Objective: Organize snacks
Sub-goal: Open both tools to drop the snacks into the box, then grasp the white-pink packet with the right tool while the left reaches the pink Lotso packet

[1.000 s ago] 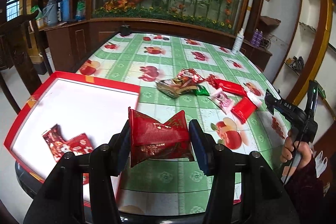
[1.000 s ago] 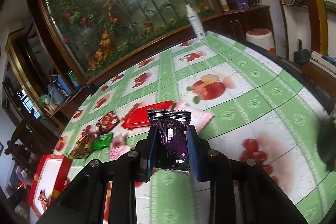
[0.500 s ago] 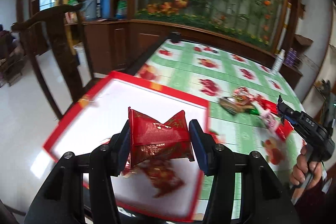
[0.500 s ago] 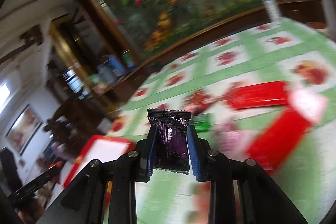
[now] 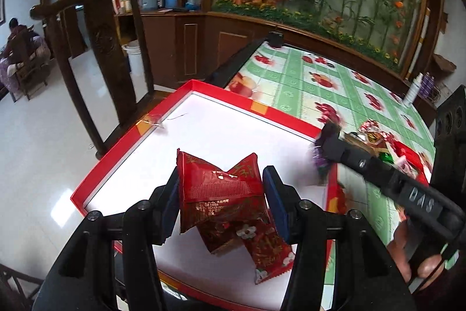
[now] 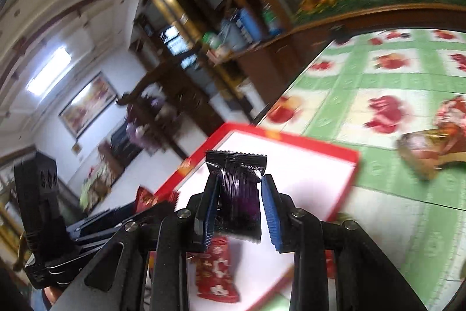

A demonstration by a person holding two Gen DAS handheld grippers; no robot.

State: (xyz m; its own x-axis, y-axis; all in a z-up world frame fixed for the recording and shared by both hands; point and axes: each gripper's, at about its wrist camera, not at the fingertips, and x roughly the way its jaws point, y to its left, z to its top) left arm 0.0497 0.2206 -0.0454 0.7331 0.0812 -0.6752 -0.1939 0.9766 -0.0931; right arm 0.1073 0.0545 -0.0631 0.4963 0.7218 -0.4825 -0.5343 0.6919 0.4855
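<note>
Left tool is clamped on a red snack over the red tray, right tool pinching a purple packet above the tray's edge, more snacks out on the counter.

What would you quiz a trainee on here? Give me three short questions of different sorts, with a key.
1. True or false: the left gripper is shut on a red packet.
2. What colour is the packet in the right gripper?
A. green
B. purple
C. yellow
3. Fill in: the two loose red packets lie inside the red-rimmed white ____.

Key: 1 true; 2 B; 3 box.
</note>
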